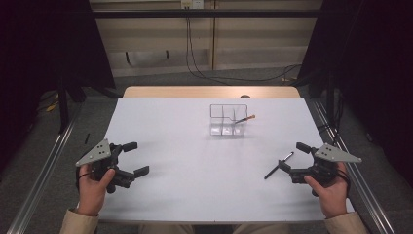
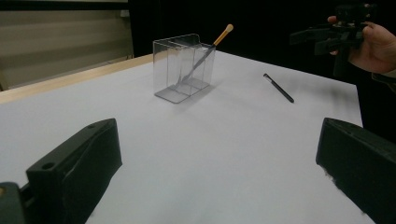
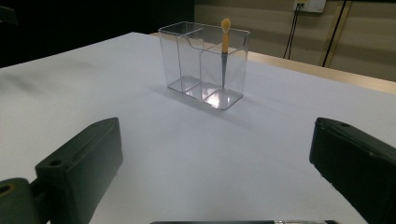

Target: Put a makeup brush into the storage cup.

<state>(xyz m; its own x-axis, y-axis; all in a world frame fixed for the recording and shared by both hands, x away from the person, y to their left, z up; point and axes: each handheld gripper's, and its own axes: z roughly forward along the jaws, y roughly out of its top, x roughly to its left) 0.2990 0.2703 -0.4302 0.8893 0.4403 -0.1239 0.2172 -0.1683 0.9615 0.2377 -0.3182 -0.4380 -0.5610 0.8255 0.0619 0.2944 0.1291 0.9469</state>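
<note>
The right gripper (image 1: 292, 157) is held with its jaws spread wide and nothing between them — a black pen (image 1: 278, 165) lies on the white table (image 1: 195, 185) just beside its lower jaw. The left gripper (image 1: 138, 158) is likewise wide and empty, well apart. Farther out, a clear organizer (image 1: 227, 121) is seen with an orange-tipped brush (image 1: 243, 119) leaning in one compartment. One item is judged stowed; the pen is not yet picked up.

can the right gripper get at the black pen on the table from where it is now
Probably yes. The black pen lies flat on the white table just in front of the right gripper, whose jaws stand open, with nothing lying between them.
</note>
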